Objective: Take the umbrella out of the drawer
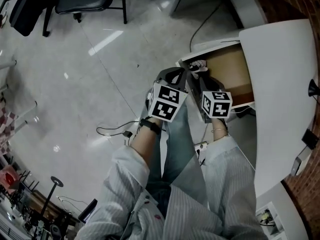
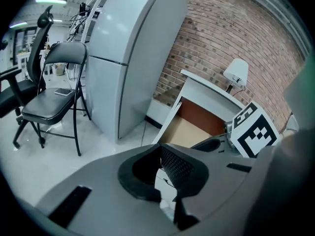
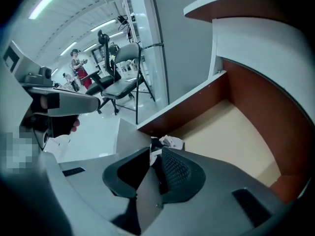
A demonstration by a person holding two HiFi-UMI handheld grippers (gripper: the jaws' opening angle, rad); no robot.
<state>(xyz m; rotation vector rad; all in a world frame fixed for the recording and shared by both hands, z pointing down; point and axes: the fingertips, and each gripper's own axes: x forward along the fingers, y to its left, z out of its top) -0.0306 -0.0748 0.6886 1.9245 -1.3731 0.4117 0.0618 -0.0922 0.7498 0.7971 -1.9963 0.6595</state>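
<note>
The drawer (image 1: 227, 69) stands pulled out of the white desk, its brown bottom mostly bare. A small crumpled white-and-dark bundle, apparently the folded umbrella (image 1: 199, 63), lies in its near left corner. My right gripper (image 1: 199, 74) points steeply down at that corner. In the right gripper view the bundle (image 3: 170, 142) sits just past the jaw tips (image 3: 156, 154), which stand a slit apart with nothing pressed between them. My left gripper (image 1: 174, 75) hangs beside it, outside the drawer's front. Its jaws (image 2: 161, 154) are together and empty, aimed toward the drawer (image 2: 184, 132).
The white desk top (image 1: 285, 99) overhangs the drawer on the right, against a brick wall (image 2: 221, 33). A grey cabinet (image 2: 128, 58) and a folding chair (image 2: 54, 102) stand to the left. A cable (image 1: 112, 131) trails over the tiled floor by my legs.
</note>
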